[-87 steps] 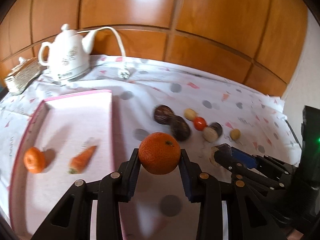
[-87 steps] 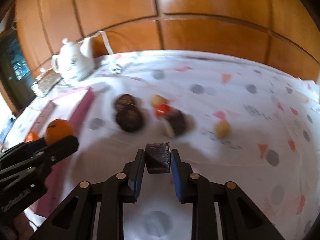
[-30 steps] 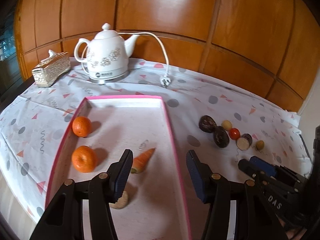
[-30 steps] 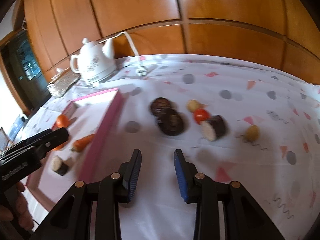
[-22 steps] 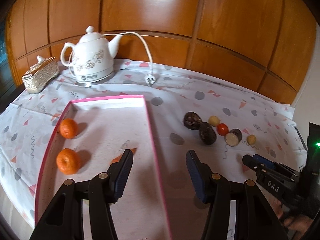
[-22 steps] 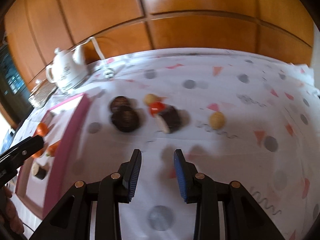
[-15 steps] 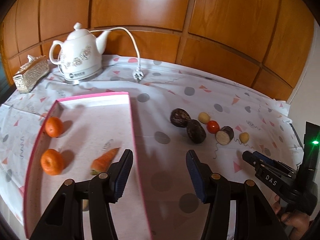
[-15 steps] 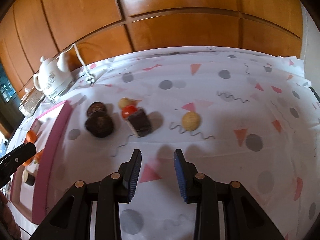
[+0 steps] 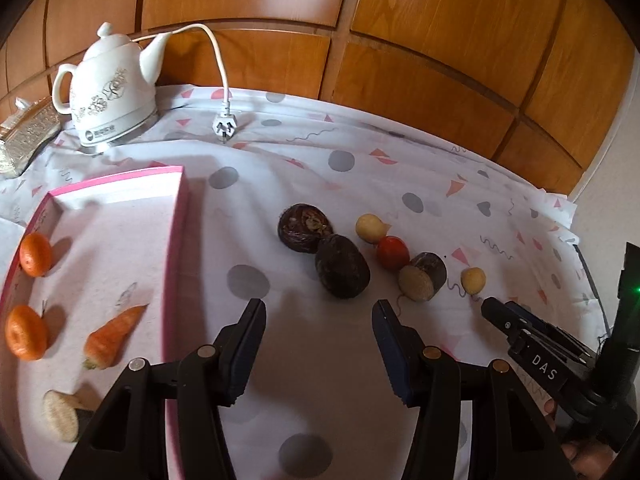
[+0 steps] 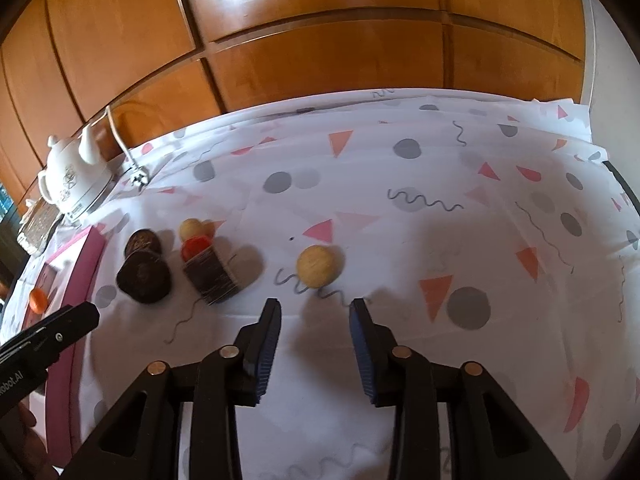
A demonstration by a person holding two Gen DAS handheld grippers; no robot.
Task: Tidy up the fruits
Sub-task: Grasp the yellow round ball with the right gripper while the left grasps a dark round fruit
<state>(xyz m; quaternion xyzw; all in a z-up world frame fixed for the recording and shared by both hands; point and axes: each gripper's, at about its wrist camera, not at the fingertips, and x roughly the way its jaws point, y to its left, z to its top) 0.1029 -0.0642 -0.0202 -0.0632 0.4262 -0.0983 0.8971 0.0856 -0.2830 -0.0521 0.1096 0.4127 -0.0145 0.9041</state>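
Observation:
A pink tray (image 9: 176, 240) at the left holds two mandarins (image 9: 35, 254) (image 9: 25, 332), a carrot (image 9: 110, 336) and a cut dark piece (image 9: 64, 420). On the cloth lie two dark fruits (image 9: 342, 270) (image 9: 304, 228), a red tomato (image 9: 393, 253), a cut dark piece (image 9: 423, 276) and two yellow balls (image 9: 370, 227) (image 9: 473, 280). My left gripper (image 9: 319, 314) is open and empty, just short of the dark fruit. My right gripper (image 10: 315, 316) is open and empty, just short of a yellow ball (image 10: 318, 266).
A white kettle (image 9: 110, 96) with cord and plug (image 9: 224, 126) stands at the back left, next to a gold box (image 9: 28, 134). Wooden panels (image 9: 360, 40) close the back. The cloth's right edge (image 9: 576, 220) drops off.
Both grippers let go of their loads into the tray, then swung right. The left one now faces the dark fruits, the right one the yellow ball.

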